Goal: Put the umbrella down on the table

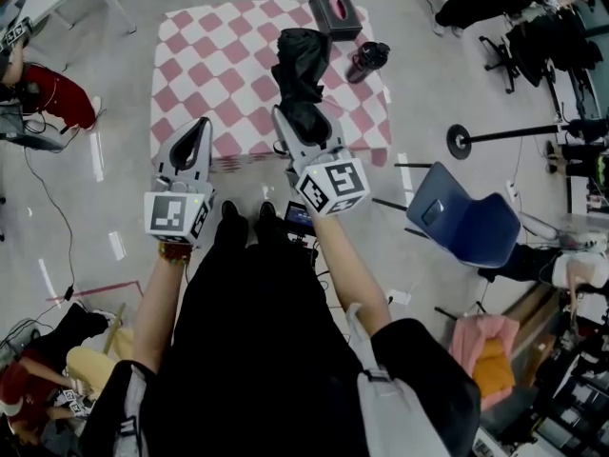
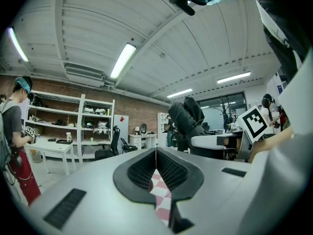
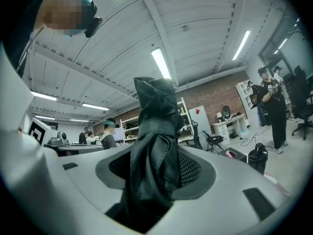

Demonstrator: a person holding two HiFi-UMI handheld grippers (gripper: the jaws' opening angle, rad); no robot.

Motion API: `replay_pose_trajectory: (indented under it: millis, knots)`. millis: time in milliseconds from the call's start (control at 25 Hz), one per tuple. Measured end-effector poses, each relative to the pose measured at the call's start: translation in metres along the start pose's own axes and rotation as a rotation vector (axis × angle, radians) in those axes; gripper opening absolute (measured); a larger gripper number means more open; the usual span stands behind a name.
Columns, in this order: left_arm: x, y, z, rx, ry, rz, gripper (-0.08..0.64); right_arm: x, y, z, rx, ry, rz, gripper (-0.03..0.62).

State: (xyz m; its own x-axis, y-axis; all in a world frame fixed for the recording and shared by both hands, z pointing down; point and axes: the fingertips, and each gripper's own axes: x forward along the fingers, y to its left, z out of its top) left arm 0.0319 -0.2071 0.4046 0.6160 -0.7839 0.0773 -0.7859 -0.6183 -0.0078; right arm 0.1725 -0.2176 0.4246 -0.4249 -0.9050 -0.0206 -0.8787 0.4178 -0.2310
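Observation:
A folded black umbrella [image 1: 303,69] is held upright-ish over the pink-and-white checked table [image 1: 209,74]. My right gripper [image 1: 301,125] is shut on the umbrella's lower part, and in the right gripper view the black fabric [image 3: 157,146] fills the space between the jaws and rises past them. My left gripper [image 1: 198,133] hangs at the table's near edge, shut with nothing in it; its pads [image 2: 168,169] meet, and the umbrella [image 2: 187,121] shows to its right in the left gripper view.
A dark tissue box [image 1: 335,11] sits at the table's far right corner, with a black bottle [image 1: 367,61] near the right edge. A blue chair [image 1: 466,223] stands right of me. People and desks ring the table.

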Motion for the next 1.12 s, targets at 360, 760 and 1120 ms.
replay_pose_trajectory:
  millis: [360,760,1120]
  knots:
    - [0.009,0.018,-0.009,-0.009,0.03,0.01,0.014,0.033,-0.009,-0.016,0.005,0.057,0.008,0.219]
    - [-0.003,0.027,-0.024,-0.026,0.056,0.046,0.014,0.071,-0.018,-0.038,0.024,0.162,0.06,0.219]
    - [-0.02,0.038,-0.038,-0.057,0.085,0.084,0.014,0.108,-0.03,-0.062,0.037,0.25,0.08,0.219]
